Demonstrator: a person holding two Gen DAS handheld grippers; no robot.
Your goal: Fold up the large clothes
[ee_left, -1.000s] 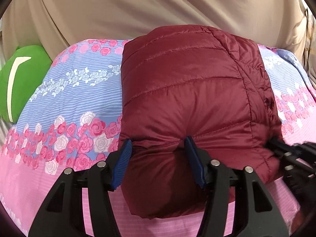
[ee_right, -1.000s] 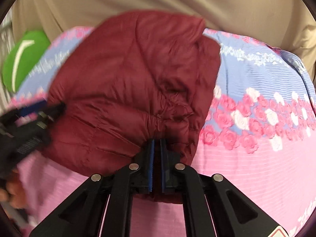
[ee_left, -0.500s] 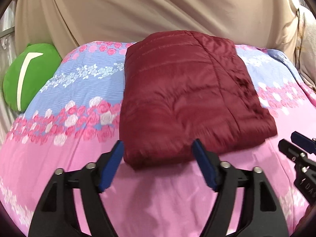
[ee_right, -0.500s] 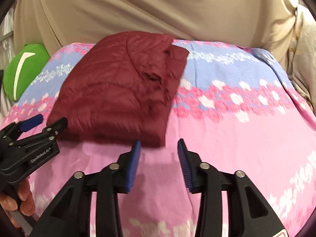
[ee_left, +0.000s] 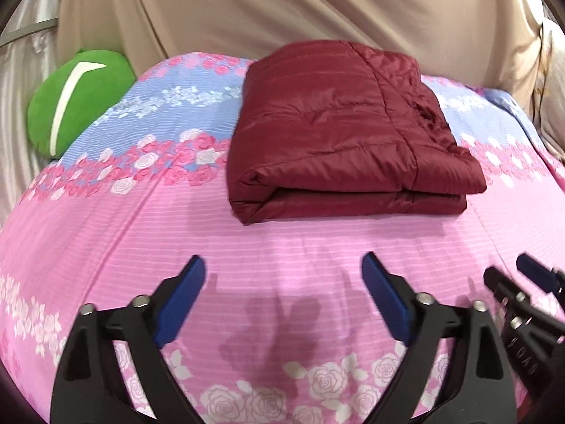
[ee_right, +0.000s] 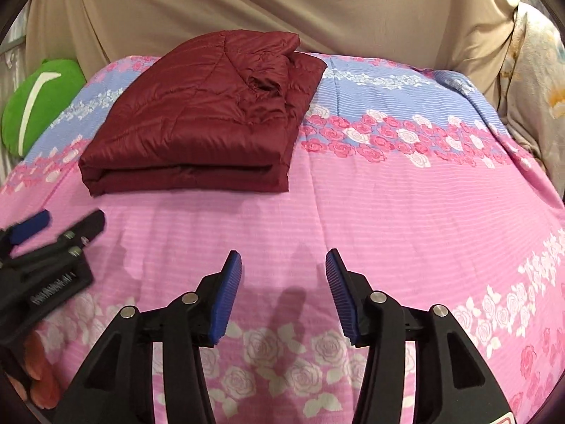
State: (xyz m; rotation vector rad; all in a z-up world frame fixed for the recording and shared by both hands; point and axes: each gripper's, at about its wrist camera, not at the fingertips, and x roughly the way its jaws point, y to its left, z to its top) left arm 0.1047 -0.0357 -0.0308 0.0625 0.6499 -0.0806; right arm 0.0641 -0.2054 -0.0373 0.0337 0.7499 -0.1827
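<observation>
The dark red padded jacket (ee_left: 339,134) lies folded in the upper centre of the frame on the floral bedspread (ee_left: 282,240), both the left gripper (ee_left: 282,282) and right gripper (ee_right: 284,279) spread wide and empty below it, so the fold looks finished and nothing but tidying seems left.

Loads of bare pink bedsheet (ee_left: 282,233) in front of both wide-open grippers, only the folded maroon jacket (ee_left: 339,134) and green cushion (ee_left: 77,102) farther back block anything.
</observation>
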